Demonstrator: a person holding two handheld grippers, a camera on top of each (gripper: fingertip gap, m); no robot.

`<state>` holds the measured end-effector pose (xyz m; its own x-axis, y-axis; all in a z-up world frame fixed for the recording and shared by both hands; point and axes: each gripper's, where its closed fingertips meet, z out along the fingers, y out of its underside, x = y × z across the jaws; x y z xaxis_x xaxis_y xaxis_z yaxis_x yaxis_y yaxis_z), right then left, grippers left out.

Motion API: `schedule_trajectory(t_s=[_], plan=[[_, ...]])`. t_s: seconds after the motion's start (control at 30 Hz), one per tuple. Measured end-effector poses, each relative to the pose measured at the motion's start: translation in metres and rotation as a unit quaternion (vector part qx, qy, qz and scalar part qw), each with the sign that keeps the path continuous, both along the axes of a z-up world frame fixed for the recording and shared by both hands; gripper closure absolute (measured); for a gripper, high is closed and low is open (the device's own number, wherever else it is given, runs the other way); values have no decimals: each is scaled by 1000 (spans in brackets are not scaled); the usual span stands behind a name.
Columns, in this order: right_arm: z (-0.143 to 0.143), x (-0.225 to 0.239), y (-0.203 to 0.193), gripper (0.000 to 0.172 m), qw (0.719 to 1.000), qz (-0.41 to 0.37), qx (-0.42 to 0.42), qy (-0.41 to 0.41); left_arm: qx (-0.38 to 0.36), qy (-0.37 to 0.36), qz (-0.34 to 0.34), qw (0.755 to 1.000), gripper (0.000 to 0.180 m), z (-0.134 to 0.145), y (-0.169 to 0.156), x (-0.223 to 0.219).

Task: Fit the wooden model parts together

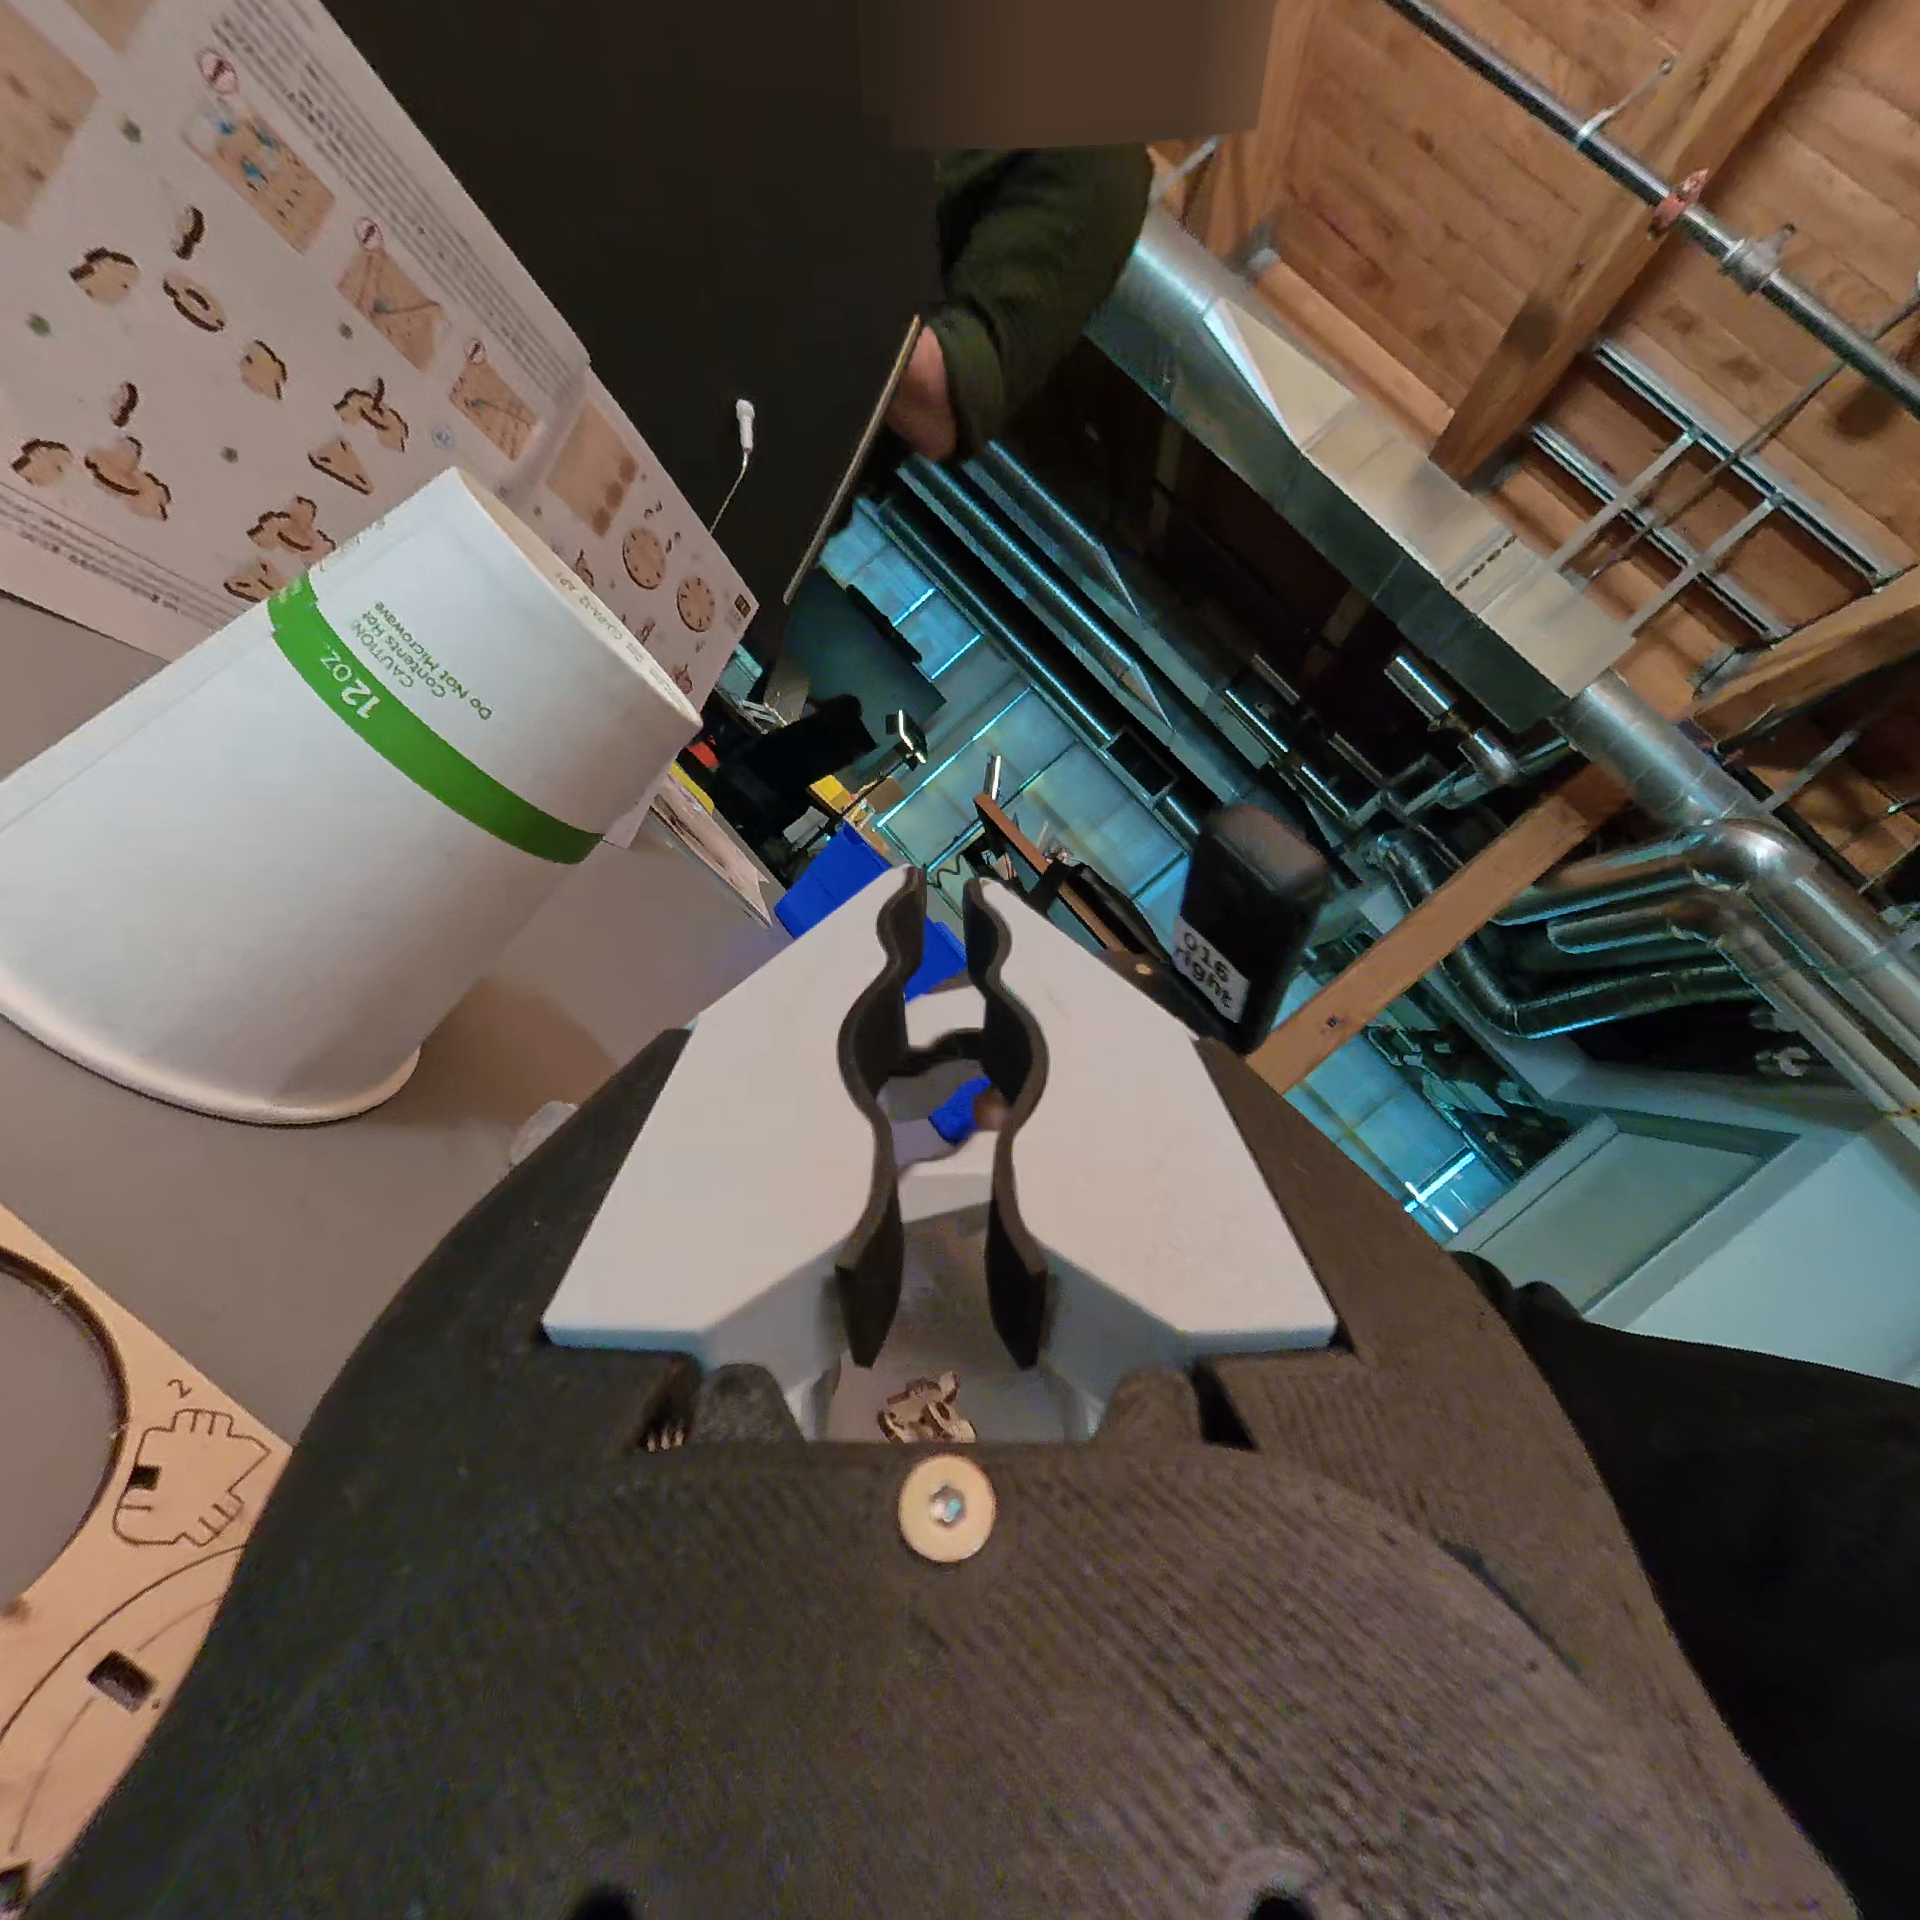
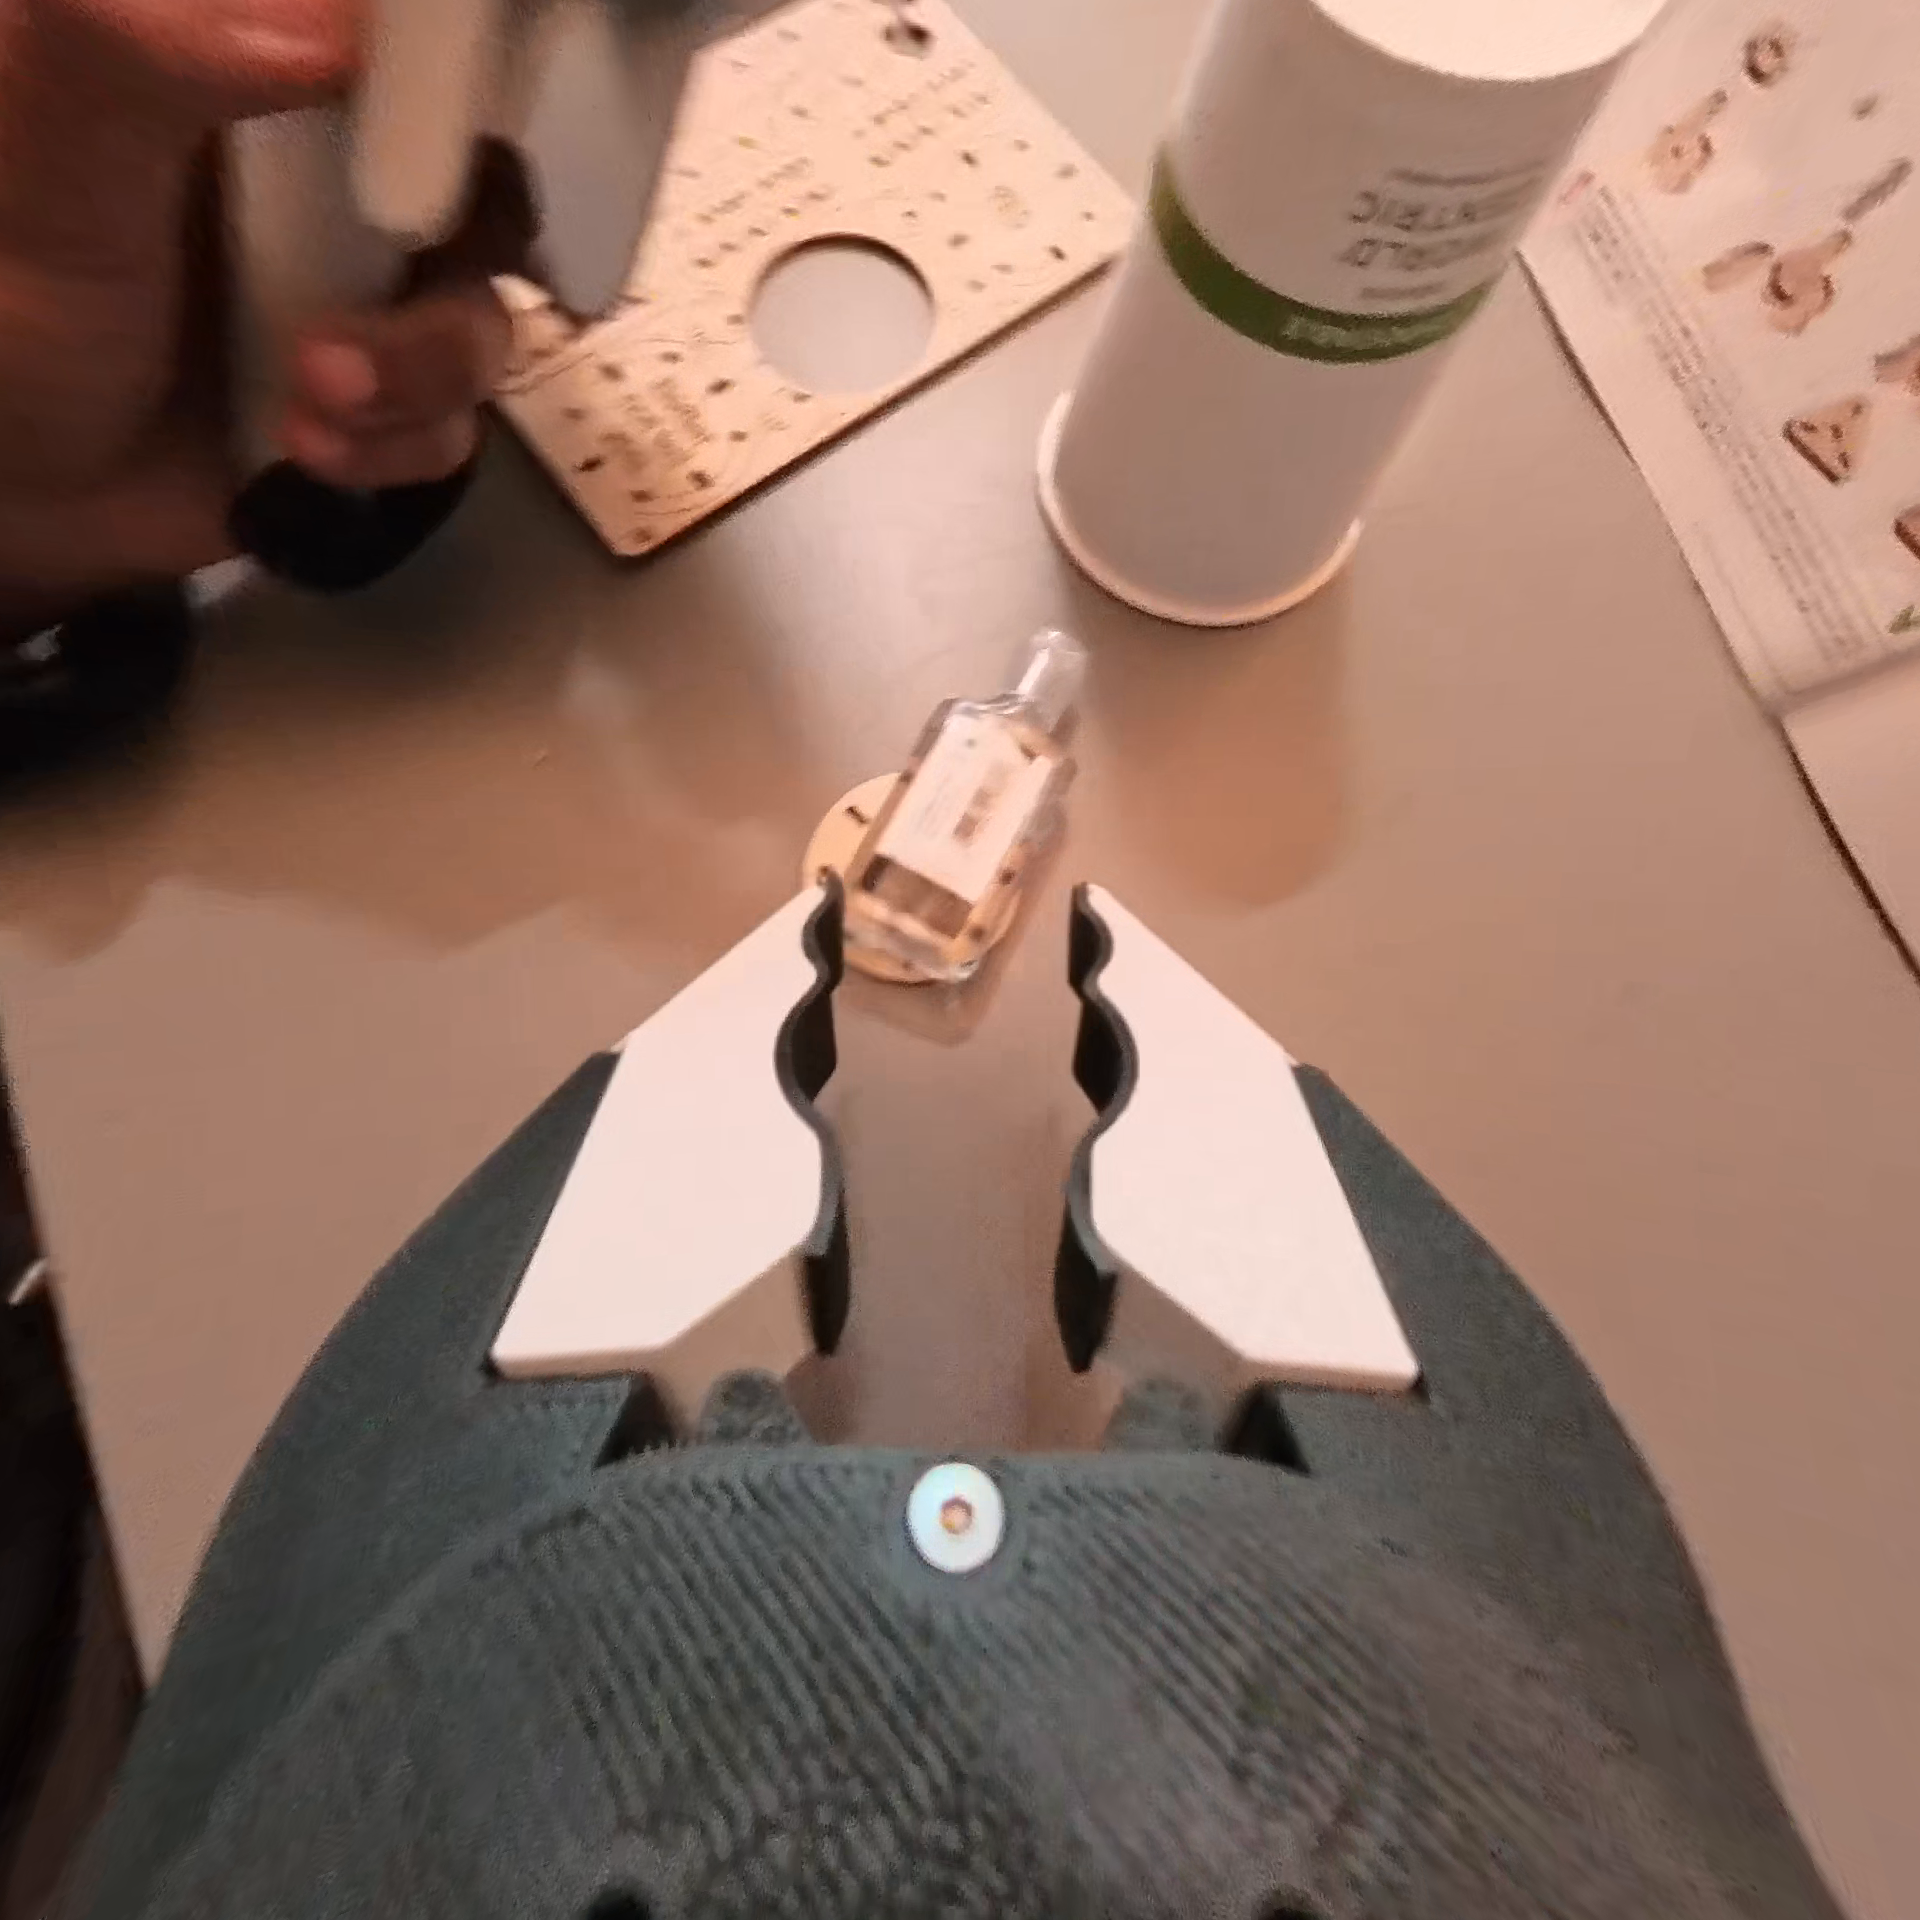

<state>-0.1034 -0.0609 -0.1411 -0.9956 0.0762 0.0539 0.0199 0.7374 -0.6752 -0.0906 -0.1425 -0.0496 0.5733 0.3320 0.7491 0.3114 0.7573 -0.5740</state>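
2 grippers: right gripper [image 2: 948,914] spread wide, empty, small glass bottle [image 2: 971,821] just ahead, neck pointing away; left gripper [image 1: 943,896] nearly closed, empty, beside paper cup [image 1: 312,810].

Workshop: timber ceiling [image 1: 1403,208]; exposed metal ducts [image 1: 1351,499]; pipes [image 1: 1662,935]; blue bins [image 1: 831,883]
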Motion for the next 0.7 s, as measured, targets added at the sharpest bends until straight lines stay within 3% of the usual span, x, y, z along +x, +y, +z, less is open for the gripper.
schedule_trajectory(t_s=[0.17, 0.3, 0.53, 0.6, 0.7], plan=[[-23, -2, -23, 113, 999, -35, 22, -31, 0, -1, -4, 1000, 175, 0, 1, 0], [-34, -4, -28, 125, 998, -36, 50, -18, 9, 0, -10, 1000, 175, 1, 2, 0], [5, -15, -25, 133, 998, -60, -16, -10, 18, 3, -9, 1000, 175, 3, -1, 1], [25, -35, -8, 134, 995, -96, -35, 2, 19, 3, -9, 1000, 175, 2, -1, 1], [44, -89, 49, 134, 976, -214, -35, 18, 19, 1, -10, 1000, 175, 2, -1, 0]])
